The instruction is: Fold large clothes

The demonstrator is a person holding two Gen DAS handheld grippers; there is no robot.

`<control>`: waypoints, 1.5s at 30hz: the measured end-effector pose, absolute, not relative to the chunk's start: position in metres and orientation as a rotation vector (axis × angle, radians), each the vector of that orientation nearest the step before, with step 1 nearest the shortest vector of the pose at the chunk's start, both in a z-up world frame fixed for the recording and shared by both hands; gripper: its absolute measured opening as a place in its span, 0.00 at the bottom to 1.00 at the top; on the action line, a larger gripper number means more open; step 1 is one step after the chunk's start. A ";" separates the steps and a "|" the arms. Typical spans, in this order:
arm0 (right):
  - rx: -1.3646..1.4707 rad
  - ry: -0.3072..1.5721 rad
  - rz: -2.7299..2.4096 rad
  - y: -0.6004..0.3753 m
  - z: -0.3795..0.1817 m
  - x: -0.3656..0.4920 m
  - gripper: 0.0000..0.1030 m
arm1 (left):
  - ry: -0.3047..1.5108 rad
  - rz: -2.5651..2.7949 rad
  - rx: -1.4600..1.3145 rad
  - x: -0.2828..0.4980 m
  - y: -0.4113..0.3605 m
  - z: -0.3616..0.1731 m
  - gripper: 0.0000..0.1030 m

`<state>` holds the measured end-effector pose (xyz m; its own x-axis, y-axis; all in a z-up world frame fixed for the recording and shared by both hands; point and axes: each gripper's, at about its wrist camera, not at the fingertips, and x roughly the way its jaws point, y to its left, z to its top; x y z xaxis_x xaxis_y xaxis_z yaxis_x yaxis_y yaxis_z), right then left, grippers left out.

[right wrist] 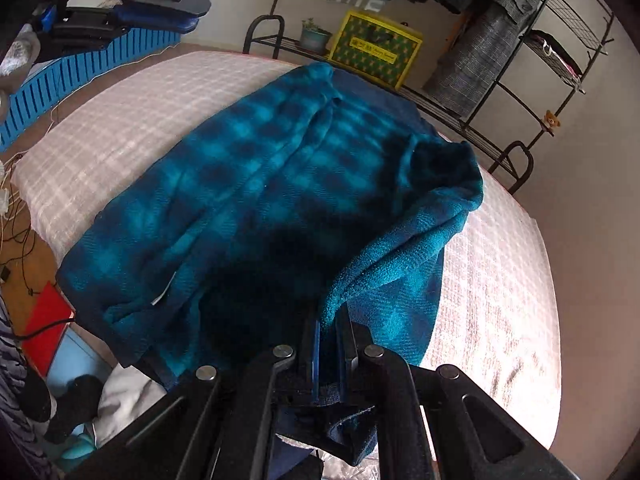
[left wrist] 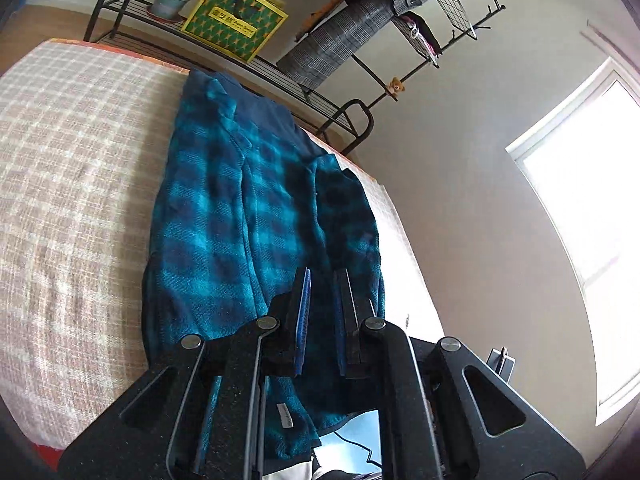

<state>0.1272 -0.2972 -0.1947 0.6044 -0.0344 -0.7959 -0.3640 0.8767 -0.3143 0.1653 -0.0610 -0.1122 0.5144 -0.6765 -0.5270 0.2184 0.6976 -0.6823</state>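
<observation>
Garment: the teal and dark blue checked fleece [right wrist: 248,184] lies along the bed [right wrist: 500,280], over the pale checked cover.
My right gripper [right wrist: 328,340]: my jaws are clenched on a fold of the fleece; the cloth runs up from between my fingers [right wrist: 310,344] as a raised ridge, and a bit of it hangs below them.
My left gripper [left wrist: 322,300]: my jaws stand almost together over the near end of the fleece. I cannot tell if cloth is pinched between my pads [left wrist: 306,300], since fleece lies right behind the narrow gap.
Edges: the far end of the fleece reaches the far edge of the bed; the near end hangs over the near edge, with a white label [left wrist: 289,416] showing.
Open room: bare cover is wide on the left of the fleece in the left wrist view, and a narrower strip is on the window [left wrist: 592,240] side.
Containers: the metal rack [right wrist: 472,120] behind the bed carries a yellow and green box [right wrist: 376,54] and a plant pot [right wrist: 314,38]; what is inside the box is hidden. A wire basket [right wrist: 568,36] higher up holds dark and pink things, not clear to me.
Hard to make out: a grey checked coat [left wrist: 352,36] hangs on the rack, its top cut off. The floor clutter, cables and a red flat thing [right wrist: 46,328] are only partly seen.
</observation>
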 end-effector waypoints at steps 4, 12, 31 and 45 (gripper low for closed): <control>-0.561 0.958 0.309 -0.259 -0.221 0.131 0.04 | 0.878 -0.540 -0.592 0.163 -0.044 -0.116 0.08; -0.517 1.026 0.425 -0.259 -0.237 0.130 0.20 | 0.934 -0.520 -0.573 0.169 -0.049 -0.142 0.08; 0.148 1.022 0.558 -0.408 -0.173 0.160 0.43 | 1.161 -0.679 -0.418 0.189 -0.176 -0.191 0.58; 0.689 0.946 0.398 -0.535 -0.210 0.307 0.70 | 1.243 -0.751 -0.197 0.177 -0.231 -0.223 0.56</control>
